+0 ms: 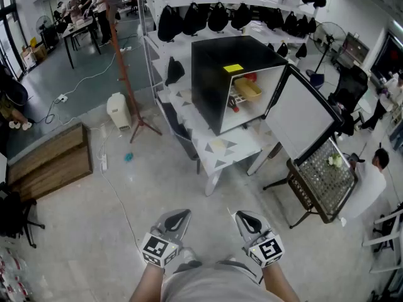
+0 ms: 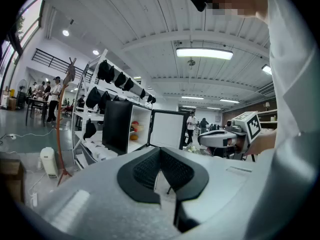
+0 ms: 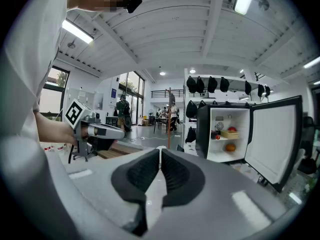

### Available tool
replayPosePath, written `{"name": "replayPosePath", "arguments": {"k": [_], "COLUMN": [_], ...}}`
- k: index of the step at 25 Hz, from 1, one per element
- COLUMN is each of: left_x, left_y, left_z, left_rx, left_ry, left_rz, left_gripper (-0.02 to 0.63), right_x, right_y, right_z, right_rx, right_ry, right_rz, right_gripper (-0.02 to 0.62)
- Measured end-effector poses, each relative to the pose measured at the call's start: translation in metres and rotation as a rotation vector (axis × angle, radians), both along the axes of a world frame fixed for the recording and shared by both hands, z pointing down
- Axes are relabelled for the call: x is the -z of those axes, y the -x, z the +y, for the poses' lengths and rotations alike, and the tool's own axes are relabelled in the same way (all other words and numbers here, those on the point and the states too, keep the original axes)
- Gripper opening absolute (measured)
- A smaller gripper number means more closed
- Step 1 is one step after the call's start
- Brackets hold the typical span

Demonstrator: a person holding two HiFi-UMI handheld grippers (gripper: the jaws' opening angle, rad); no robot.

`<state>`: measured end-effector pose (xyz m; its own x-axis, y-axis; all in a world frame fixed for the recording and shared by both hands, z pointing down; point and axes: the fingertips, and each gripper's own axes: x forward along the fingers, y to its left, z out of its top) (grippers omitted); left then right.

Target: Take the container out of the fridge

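Container [image 1: 247, 89]: a shallow yellow tray on the upper shelf inside a black mini fridge [image 1: 214, 74], with something red just behind it and a round orange fruit [image 3: 230, 147] on the shelf below. The fridge stands on a white table [image 1: 217, 145] patterned with grey triangles. Its door [image 1: 299, 115] is swung wide open to the right, showing a plain white inner face. A small yellow label [image 1: 233, 68] is stuck on top of the fridge; any writing on it is too small to read.

The person stands well back from the table on the pale floor, holding both tools low and roughly level, pointed towards the fridge. The left gripper [image 1: 176, 221] has its jaws closed together with nothing between them. The right gripper [image 1: 247, 219] is the same, jaws pressed shut and empty. Each carries a marker cube [image 1: 158, 249] printed with black and white square patterns, no words.

Black bags [image 1: 208, 17] hang in rows on white shelving behind the fridge
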<state>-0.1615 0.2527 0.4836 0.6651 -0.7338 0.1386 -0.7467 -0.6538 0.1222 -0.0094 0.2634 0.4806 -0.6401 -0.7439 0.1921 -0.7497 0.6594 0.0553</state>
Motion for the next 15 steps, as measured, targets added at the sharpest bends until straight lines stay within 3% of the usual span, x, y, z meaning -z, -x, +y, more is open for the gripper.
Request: {"name": "replayPosePath", "arguments": {"k": [9,15], "left_x": [-0.001,-0.004], "left_y": [0.048,0.086], "left_z": [0.000,-0.001], "left_rx": [-0.026,0.013], "left_ry": [0.010,0.003], "left_rz": [0.008,0.028], "left_gripper": [0.009,0.008], "right_x": [0.004,0.007], "right_y": [0.058,0.084], "right_z": [0.003,-0.004], "right_rx": [0.016,0.000], "right_ry": [-0.007,-0.007], "right_rz": [0.040,0.024], "right_gripper": [0.014,0.012]}}
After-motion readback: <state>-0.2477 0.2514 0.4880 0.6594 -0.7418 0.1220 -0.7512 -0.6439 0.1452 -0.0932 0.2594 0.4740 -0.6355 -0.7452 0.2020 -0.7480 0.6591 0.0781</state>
